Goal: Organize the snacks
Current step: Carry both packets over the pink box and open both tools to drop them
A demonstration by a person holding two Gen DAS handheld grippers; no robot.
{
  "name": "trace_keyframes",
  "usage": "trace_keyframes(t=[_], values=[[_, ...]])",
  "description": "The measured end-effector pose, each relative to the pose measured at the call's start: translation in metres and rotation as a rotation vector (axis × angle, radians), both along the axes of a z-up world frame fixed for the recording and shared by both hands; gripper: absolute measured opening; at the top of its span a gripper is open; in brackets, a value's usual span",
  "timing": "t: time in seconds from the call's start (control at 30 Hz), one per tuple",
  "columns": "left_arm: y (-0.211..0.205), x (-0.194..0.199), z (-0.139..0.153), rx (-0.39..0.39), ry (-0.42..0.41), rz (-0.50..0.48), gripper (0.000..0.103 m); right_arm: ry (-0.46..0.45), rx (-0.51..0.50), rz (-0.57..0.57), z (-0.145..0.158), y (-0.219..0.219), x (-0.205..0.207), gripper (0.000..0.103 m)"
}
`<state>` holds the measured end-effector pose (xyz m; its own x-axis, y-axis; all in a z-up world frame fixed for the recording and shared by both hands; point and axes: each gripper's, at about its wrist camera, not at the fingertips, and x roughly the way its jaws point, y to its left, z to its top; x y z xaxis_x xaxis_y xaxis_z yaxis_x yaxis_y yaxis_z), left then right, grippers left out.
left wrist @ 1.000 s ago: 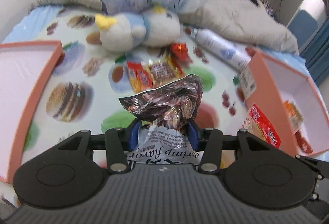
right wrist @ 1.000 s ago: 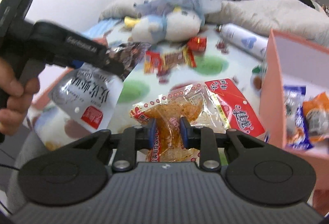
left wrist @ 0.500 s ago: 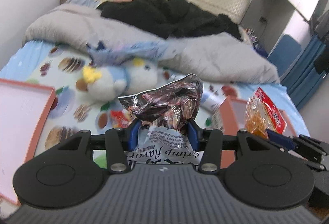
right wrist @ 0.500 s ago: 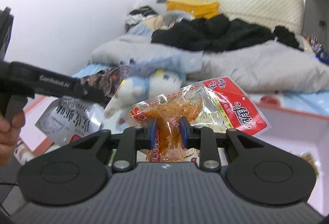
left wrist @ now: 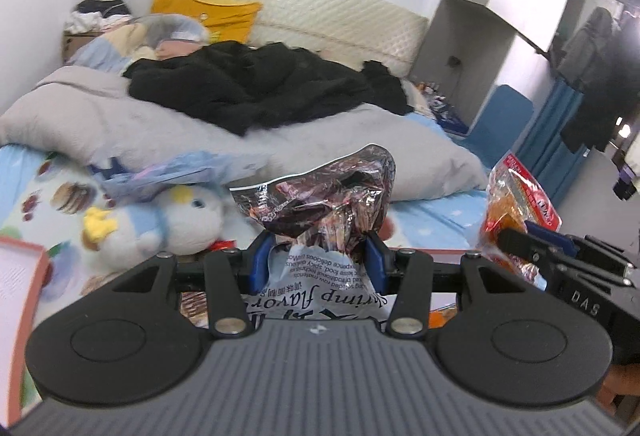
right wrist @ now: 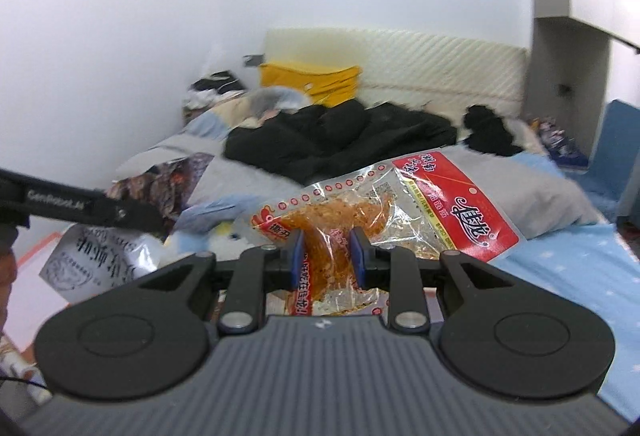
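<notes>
Left gripper [left wrist: 316, 256]: matte black linkage arms, silver pivot screws, blue finger pads [left wrist: 257, 263], two round black discs flanking a ribbed grey housing with a small white mark at its front edge. Right gripper [right wrist: 326, 256]: same black arms, silver screws, blue pads, ribbed grey body. Seen side-on from the opposite camera: white lettering "GenRobot.AI" on one black arm, "DAS" on the other. Bare skin of a hand [left wrist: 618, 394] at lower right edge.

Shrimp bag [left wrist: 320, 204]: crumpled foil, white lower part, upright, held aloft. Spicy pack [right wrist: 360, 212]: clear, red label, orange contents, tilted, held aloft.
</notes>
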<state>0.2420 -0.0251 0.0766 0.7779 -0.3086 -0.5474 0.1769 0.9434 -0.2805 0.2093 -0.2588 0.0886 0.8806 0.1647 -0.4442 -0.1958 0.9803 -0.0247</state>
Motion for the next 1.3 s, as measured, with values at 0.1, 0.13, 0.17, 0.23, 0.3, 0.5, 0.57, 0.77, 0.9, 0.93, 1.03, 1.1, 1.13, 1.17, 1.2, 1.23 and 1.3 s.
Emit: trace_keyframes(t=[0.1,0.13,0.17,0.23,0.3,0.5,0.57,0.77,0.9,0.93,1.03,1.1,1.13,1.17,1.2,1.23,1.3], values=[[-0.026,0.010,-0.002,-0.005,0.011,-0.043,0.053,0.009,-0.008,-0.052,-0.001,-0.018,0.003,0.028],[-0.037,0.013,-0.005,-0.007,0.018,-0.059,0.053,0.019,-0.018,-0.069,-0.003,-0.025,0.004,0.028],[-0.045,0.016,-0.008,-0.008,0.023,-0.073,0.053,0.033,-0.031,-0.079,-0.006,-0.030,0.007,0.028],[-0.066,0.023,-0.019,-0.024,0.058,-0.105,0.053,0.060,-0.049,-0.106,-0.016,-0.044,0.011,0.028],[-0.084,0.030,-0.031,-0.035,0.090,-0.135,0.053,0.091,-0.051,-0.144,-0.028,-0.058,0.013,0.028],[-0.143,0.045,-0.070,0.013,0.166,-0.215,0.053,0.194,-0.023,-0.221,-0.070,-0.101,0.014,0.028],[-0.161,0.051,-0.083,0.043,0.183,-0.232,0.053,0.224,-0.008,-0.245,-0.082,-0.114,0.015,0.028],[-0.201,0.075,-0.119,0.087,0.251,-0.269,0.054,0.309,0.023,-0.314,-0.117,-0.145,0.021,0.028],[-0.217,0.083,-0.139,0.093,0.287,-0.263,0.054,0.359,0.026,-0.330,-0.139,-0.154,0.026,0.028],[-0.220,0.083,-0.143,0.098,0.295,-0.263,0.054,0.368,0.019,-0.330,-0.143,-0.155,0.027,0.026],[-0.226,0.084,-0.151,0.113,0.305,-0.269,0.054,0.383,0.026,-0.332,-0.153,-0.161,0.022,0.026],[-0.228,0.085,-0.153,0.122,0.306,-0.272,0.056,0.383,0.034,-0.332,-0.154,-0.165,0.021,0.026],[-0.228,0.085,-0.153,0.130,0.306,-0.277,0.063,0.382,0.042,-0.332,-0.154,-0.167,0.021,0.027],[-0.228,0.085,-0.153,0.134,0.309,-0.286,0.070,0.385,0.053,-0.336,-0.154,-0.168,0.021,0.032],[-0.228,0.085,-0.151,0.133,0.308,-0.291,0.073,0.385,0.062,-0.339,-0.154,-0.170,0.022,0.047],[-0.226,0.085,-0.149,0.130,0.300,-0.289,0.076,0.379,0.071,-0.340,-0.153,-0.171,0.021,0.054],[-0.223,0.082,-0.142,0.125,0.279,-0.286,0.078,0.368,0.081,-0.334,-0.150,-0.171,0.019,0.059]])
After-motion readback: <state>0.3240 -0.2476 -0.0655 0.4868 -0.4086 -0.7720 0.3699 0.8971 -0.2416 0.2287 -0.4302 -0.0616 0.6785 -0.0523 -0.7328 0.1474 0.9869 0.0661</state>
